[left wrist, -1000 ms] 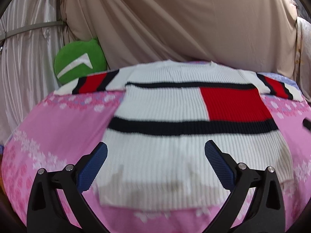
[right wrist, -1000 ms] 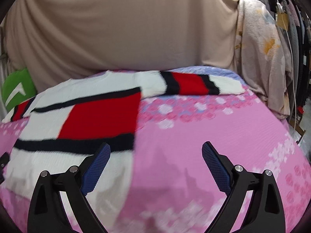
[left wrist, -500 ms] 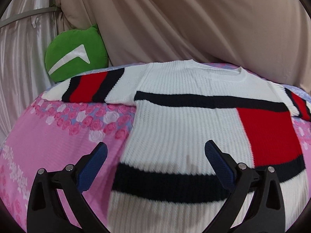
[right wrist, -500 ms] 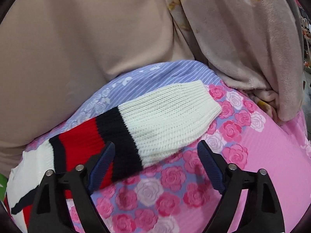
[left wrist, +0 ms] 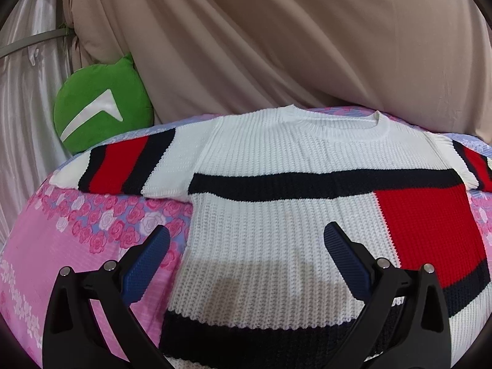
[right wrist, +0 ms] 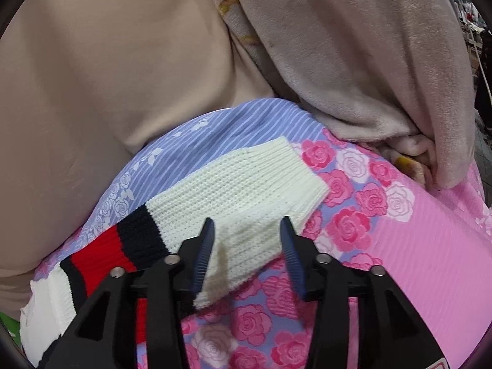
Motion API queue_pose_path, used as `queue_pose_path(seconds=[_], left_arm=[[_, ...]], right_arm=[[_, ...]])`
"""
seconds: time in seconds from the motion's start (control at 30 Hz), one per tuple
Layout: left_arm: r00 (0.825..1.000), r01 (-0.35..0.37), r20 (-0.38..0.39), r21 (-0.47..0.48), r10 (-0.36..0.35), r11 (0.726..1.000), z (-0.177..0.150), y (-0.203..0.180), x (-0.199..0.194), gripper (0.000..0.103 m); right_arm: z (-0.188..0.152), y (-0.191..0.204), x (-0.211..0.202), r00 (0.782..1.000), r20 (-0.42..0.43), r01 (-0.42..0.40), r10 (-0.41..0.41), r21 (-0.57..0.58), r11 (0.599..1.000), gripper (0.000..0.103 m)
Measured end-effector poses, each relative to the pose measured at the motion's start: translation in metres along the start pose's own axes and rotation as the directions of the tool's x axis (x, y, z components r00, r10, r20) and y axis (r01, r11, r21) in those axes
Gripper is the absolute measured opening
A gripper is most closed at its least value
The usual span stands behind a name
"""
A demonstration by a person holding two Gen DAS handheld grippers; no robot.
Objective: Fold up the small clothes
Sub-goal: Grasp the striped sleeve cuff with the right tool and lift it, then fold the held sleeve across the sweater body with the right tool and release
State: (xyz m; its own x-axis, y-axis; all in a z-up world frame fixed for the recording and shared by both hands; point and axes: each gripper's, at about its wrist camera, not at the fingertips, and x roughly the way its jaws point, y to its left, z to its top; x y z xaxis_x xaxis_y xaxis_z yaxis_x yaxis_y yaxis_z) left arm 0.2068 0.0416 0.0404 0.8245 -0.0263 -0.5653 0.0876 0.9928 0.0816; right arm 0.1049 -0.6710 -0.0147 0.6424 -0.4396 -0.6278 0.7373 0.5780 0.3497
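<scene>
Evenly and softly lit from above, bright, without glare. Faint grey shadows thrown onto the sweater (left wrist: pixel 276 215) knit just ahead of both sets of jaws. Strongly bowed by fisheye, dark-vignetted at corners, sharp mid-frame, slightly soft toward edges.

No words, brand names or numbers can be read in either view. The only sign is a white angular, arrow-like mark on the green plush cushion (left wrist: pixel 103 113); a red-outlined mark at the right wrist view's bottom right edge is cut off and illegible.
</scene>
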Motion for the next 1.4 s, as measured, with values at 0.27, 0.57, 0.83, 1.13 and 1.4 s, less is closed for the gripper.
queue_pose_path(seconds=[0.27, 0.57, 0.83, 1.13, 1.4], left_arm=[[1.000, 0.014, -0.020, 0.017, -0.014, 1.000, -0.004, -0.005, 0.006, 0.098], [0.999, 0.016, -0.033, -0.008, -0.016, 1.000, 0.006, 0.000, 0.014, 0.098], [0.998, 0.058, 0.034, -0.036, -0.056, 0.998, 0.039, 0.001, 0.009, 0.098], [0.986, 0.158, -0.031, -0.147, -0.164, 0.976, 0.063, 0.014, 0.054, 0.098], [0.888, 0.350, -0.172, -0.347, -0.426, 0.870, 0.057, 0.020, 0.115, 0.098]], right_arm=[[0.000, -0.023, 0.020, 0.999, -0.047, -0.008, 0.012, 0.074, 0.997, 0.053], [0.000, 0.072, -0.035, 0.984, 0.074, -0.156, 0.163, -0.093, 0.983, 0.007], [-0.102, 0.300, -0.136, 0.819, -0.119, -0.536, 0.561, -0.508, 0.675, 0.007], [-0.314, 0.449, -0.111, 0.728, -0.522, -0.675, 0.444, -0.659, 0.332, 0.011], [-0.256, 0.360, -0.133, 0.709, -0.445, -0.694, 0.548, -0.578, 0.429, 0.042]])
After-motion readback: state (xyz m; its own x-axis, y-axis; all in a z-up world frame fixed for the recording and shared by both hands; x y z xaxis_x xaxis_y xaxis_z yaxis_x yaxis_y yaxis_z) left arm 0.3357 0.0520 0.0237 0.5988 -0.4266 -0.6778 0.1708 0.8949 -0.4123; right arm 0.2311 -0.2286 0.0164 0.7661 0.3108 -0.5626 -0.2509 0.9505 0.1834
